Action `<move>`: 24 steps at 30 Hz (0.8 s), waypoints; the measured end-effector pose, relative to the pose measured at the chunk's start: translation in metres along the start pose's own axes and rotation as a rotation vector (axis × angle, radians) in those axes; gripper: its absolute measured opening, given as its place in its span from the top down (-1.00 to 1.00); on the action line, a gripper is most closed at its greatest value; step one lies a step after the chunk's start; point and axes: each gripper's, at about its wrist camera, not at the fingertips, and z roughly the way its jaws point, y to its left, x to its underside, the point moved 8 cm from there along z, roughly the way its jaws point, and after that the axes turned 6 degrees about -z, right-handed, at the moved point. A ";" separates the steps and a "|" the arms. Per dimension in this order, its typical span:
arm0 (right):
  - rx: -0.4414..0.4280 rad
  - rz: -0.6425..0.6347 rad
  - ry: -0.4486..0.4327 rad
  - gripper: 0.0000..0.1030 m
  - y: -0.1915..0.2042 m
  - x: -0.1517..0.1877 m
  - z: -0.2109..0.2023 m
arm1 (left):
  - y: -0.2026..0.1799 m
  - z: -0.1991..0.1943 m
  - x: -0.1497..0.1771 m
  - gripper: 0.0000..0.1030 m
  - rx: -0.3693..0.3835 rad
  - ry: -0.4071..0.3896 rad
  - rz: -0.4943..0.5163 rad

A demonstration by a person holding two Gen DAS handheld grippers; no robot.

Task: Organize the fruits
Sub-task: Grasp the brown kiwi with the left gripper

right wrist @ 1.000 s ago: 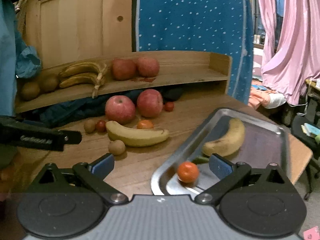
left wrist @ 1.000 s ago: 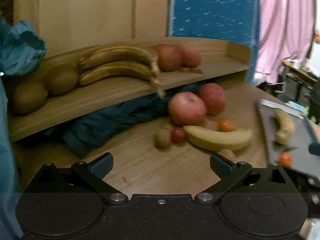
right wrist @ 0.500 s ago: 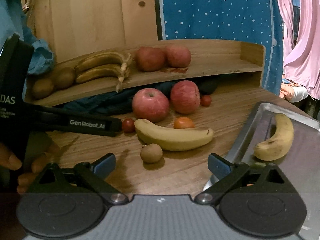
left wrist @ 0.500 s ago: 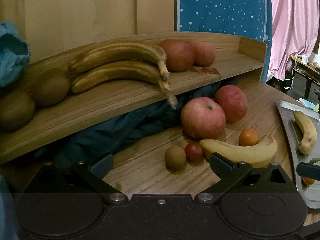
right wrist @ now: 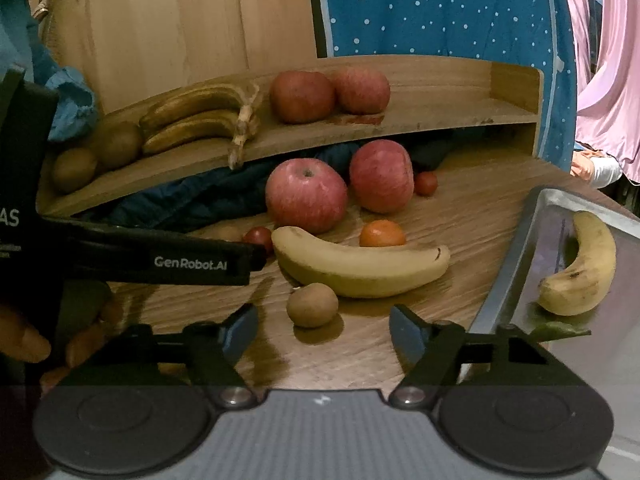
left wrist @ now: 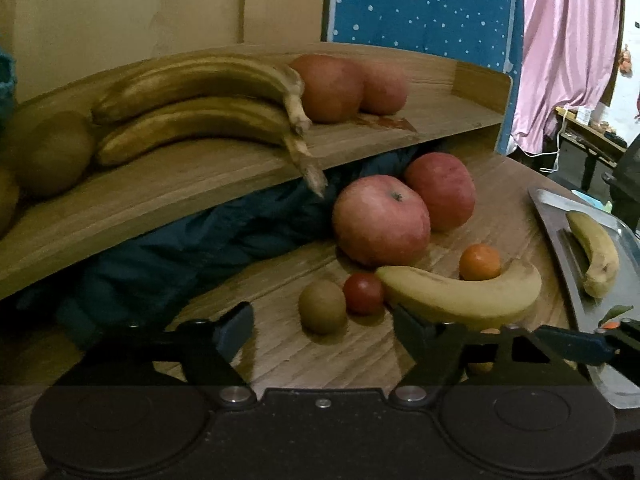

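Metal tray point(right wrist: 506, 248) holds one banana point(right wrist: 582, 268); both hand-held grippers point(left wrist: 322, 330) point(right wrist: 320, 326) gape empty.

On the surface point(right wrist: 460, 208) a shelf point(right wrist: 400, 128) is set at the back. On the shelf, two kiwis point(right wrist: 100, 152) are placed at the left, two bananas point(right wrist: 192, 118) beside them, and two apples point(right wrist: 328, 94) to their right. Below and in front of the shelf, two more apples point(right wrist: 340, 188) are found, with a banana point(right wrist: 360, 268) laid before them. A kiwi point(right wrist: 312, 304) lies in front of that banana. At the right a tray point(right wrist: 508, 248) is placed, and a banana point(right wrist: 580, 268) lies in it.
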 end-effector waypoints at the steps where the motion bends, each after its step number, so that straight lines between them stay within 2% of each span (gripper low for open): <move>1: 0.001 0.001 0.003 -0.33 0.000 0.000 0.001 | 0.000 0.001 0.001 -0.33 0.005 0.005 -0.002; 7: 0.012 0.004 0.001 -0.14 0.001 -0.001 0.006 | 0.002 0.003 0.000 0.07 0.002 -0.003 -0.017; 11: 0.022 -0.005 0.001 0.05 0.003 -0.001 0.006 | 0.002 0.002 0.001 0.45 0.002 -0.007 -0.011; 16: 0.002 -0.009 -0.003 0.34 0.005 -0.002 0.005 | 0.000 -0.001 0.002 0.47 0.011 -0.008 -0.002; 24: 0.000 -0.015 -0.004 0.38 0.005 0.000 0.001 | -0.010 -0.018 0.010 0.47 0.039 0.000 0.036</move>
